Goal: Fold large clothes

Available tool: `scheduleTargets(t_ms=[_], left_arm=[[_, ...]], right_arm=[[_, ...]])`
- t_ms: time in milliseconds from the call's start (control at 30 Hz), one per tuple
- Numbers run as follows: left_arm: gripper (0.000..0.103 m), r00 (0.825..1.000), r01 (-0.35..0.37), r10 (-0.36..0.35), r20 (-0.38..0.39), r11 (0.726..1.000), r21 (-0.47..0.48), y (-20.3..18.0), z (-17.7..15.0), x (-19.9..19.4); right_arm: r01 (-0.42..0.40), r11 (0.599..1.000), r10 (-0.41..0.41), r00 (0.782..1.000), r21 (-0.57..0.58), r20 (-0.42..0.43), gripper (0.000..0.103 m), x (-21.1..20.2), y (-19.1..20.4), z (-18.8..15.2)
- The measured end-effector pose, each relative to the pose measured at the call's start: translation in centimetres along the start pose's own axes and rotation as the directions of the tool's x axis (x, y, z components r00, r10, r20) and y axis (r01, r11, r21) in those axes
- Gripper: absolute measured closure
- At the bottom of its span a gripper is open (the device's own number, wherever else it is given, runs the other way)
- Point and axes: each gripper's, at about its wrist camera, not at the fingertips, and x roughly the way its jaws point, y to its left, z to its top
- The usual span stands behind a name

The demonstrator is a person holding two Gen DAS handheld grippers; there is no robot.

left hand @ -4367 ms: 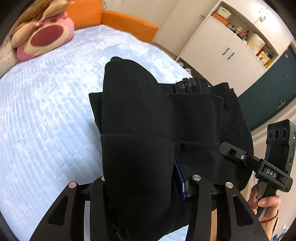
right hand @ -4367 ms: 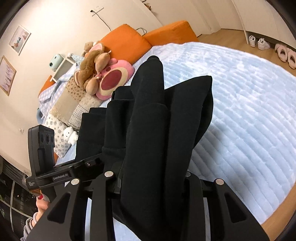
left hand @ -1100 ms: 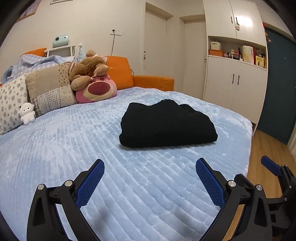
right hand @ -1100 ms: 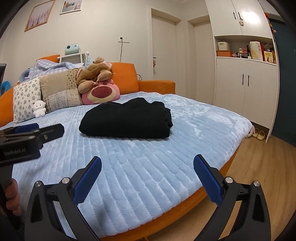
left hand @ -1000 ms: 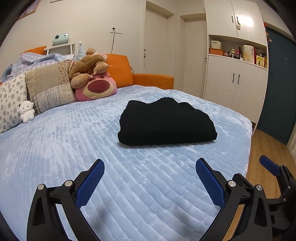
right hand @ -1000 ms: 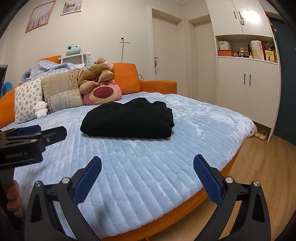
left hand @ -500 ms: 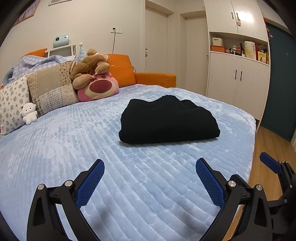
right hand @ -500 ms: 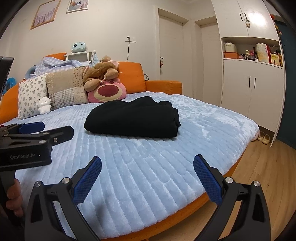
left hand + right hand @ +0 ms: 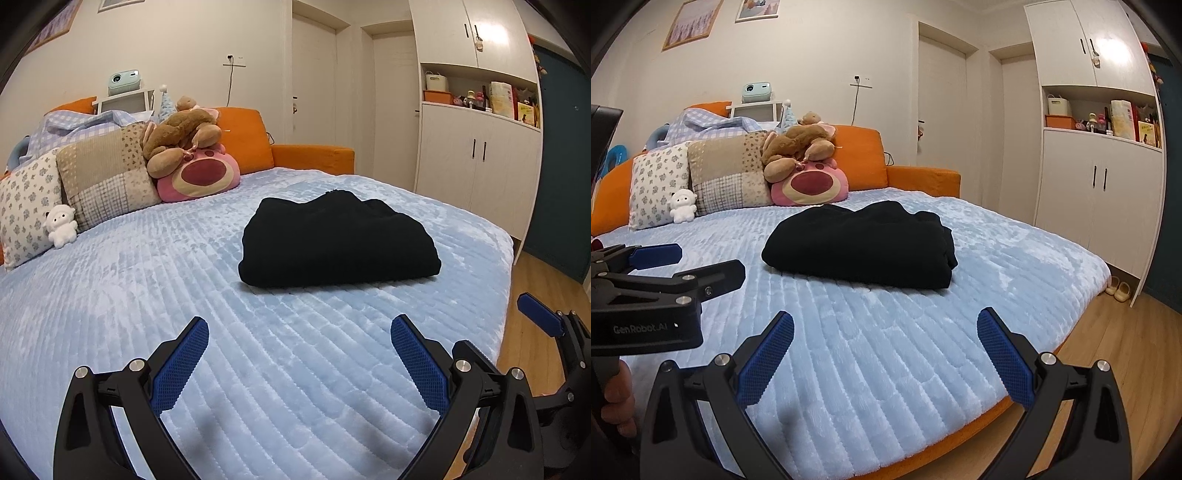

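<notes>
Gripper (image 9: 299, 332) bases cropped; black garment (image 9: 338, 245) folds indistinct.

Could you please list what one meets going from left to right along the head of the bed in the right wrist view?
Floral pillow → small white plush toy → patchwork pillow → pink bear cushion → orange headboard corner.
</notes>
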Motion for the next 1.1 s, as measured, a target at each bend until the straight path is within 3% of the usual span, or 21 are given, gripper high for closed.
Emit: scheduleTargets(t_ms=[400, 1100], left_arm=[[0.003, 0.999, -0.048, 0.048, 0.012, 0.999, -0.003, 0.1, 0.0, 0.0], [0.003, 0.998, -0.067, 0.066, 0.02, 0.997, 0.039, -1.0, 0.2, -0.5]], right_arm=[[0.002, 1.0, -0.002, 1.0, 0.011, -0.004, 0.005, 0.3, -0.3, -0.1], [0.0, 0.999, 0.0, 1.0, 0.036, 0.012, 0.005, -0.1, -2.0, 0.0]])
